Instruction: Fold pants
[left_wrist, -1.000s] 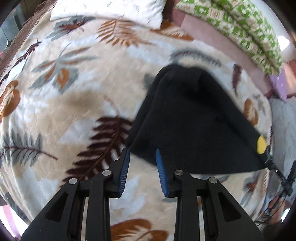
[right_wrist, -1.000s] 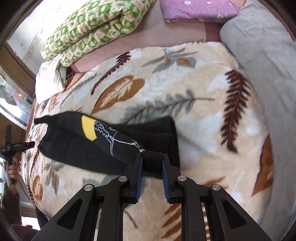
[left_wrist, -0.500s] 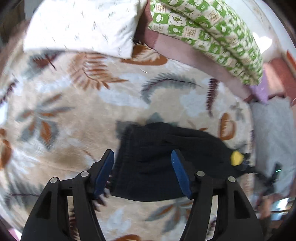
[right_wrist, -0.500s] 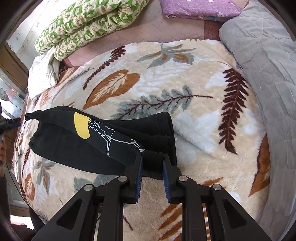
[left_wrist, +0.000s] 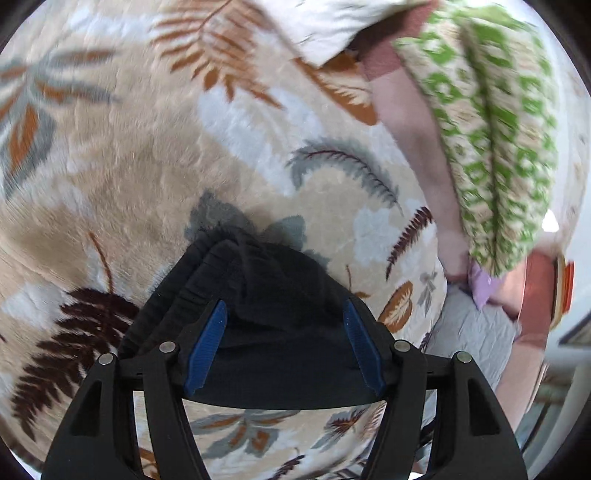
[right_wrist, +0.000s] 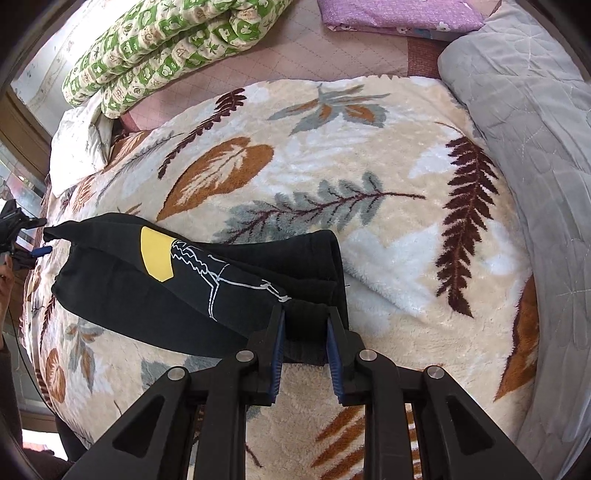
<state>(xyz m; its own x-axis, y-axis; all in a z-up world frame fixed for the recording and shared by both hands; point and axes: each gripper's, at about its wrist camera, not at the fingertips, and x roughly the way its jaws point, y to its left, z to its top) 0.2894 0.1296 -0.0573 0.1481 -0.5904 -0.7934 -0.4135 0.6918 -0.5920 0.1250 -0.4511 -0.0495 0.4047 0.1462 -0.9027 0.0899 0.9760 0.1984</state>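
The black pants (right_wrist: 155, 295), with a yellow patch (right_wrist: 157, 254) and white line drawing, lie folded lengthwise on the leaf-patterned blanket (right_wrist: 332, 166). My right gripper (right_wrist: 304, 325) is shut on a bunched end of the pants near the front. In the left wrist view the other end of the pants (left_wrist: 273, 314) lies between and under the fingers. My left gripper (left_wrist: 284, 336) is wide open, its blue pads (left_wrist: 207, 343) on either side of the cloth without pinching it. The left wrist view is blurred by motion.
A green-patterned quilt (right_wrist: 173, 40) and a white pillow (right_wrist: 77, 147) lie at the bed's far side. A purple folded cloth (right_wrist: 395, 14) and a grey quilt (right_wrist: 535, 147) lie to the right. The green quilt also shows in the left wrist view (left_wrist: 495, 140).
My left gripper has opened wide and moved forward over the pants' end, with the view swinging right. My right gripper has stayed shut on the pants and hardly moved.
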